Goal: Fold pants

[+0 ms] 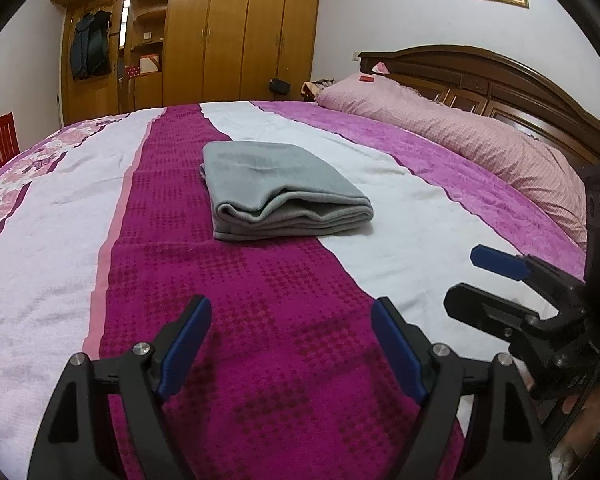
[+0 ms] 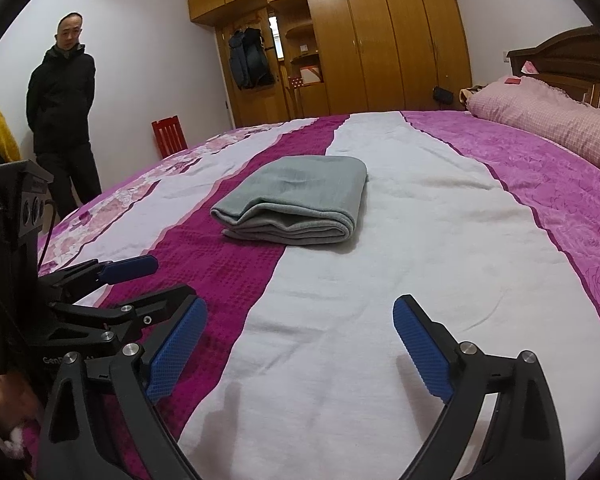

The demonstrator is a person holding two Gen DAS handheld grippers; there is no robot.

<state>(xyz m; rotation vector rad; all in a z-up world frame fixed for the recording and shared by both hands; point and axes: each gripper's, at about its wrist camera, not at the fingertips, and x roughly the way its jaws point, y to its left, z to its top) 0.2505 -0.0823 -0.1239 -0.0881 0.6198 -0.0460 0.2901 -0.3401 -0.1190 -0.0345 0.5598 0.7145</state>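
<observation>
Bedspread bears folded grey pants; both claws gape empty (bystander only in right view).

The room was softly lit, with no strong glare. The bed bent round like a ball. Black corners ringed both pictures. Faint shadows lay at the bottom. Far things looked a little fuzzy.
</observation>
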